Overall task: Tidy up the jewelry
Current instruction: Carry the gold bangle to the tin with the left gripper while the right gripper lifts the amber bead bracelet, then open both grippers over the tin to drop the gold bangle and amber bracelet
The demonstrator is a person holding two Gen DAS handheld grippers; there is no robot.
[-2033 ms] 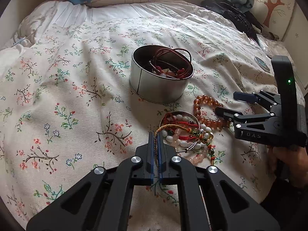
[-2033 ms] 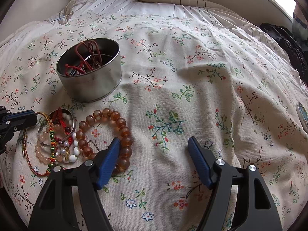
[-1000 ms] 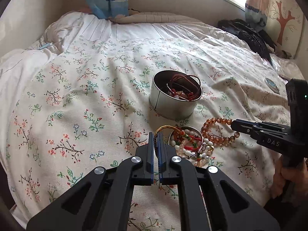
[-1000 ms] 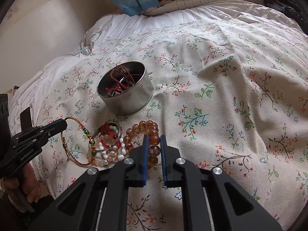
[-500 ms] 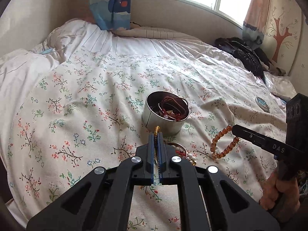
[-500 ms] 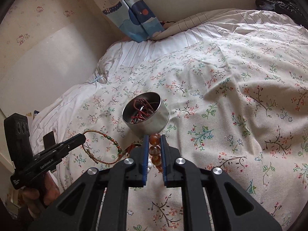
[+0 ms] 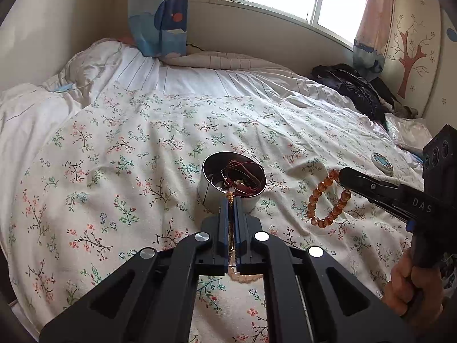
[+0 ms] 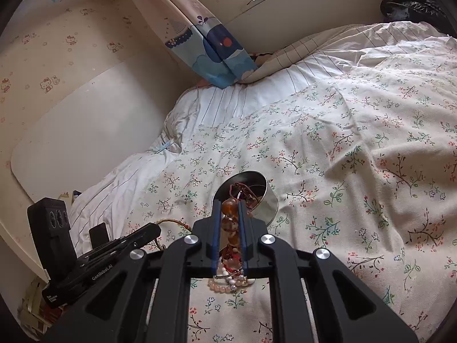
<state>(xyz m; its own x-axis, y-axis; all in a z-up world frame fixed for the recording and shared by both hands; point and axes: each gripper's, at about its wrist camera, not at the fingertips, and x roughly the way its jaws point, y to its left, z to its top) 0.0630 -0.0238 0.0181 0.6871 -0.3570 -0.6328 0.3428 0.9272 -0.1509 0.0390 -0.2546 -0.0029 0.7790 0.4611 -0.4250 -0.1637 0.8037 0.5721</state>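
A round metal tin with red cords inside stands on the floral bedspread; it also shows in the right wrist view. My left gripper is shut on a gold braided cord bracelet, held up in the air near the tin. My right gripper is shut on an amber bead bracelet; in the left wrist view this bracelet hangs from the right gripper, to the right of the tin. A pile of pink, white and red bead bracelets lies on the bedspread below both grippers.
The floral bedspread covers a wide bed. A small round lid lies at the right. Dark clothing is heaped at the far right by the wall. A curtain hangs at the head of the bed.
Both grippers have risen away from the bed, each lifting its bracelet off the pile. The right gripper closed on the amber beads between two and one seconds ago.
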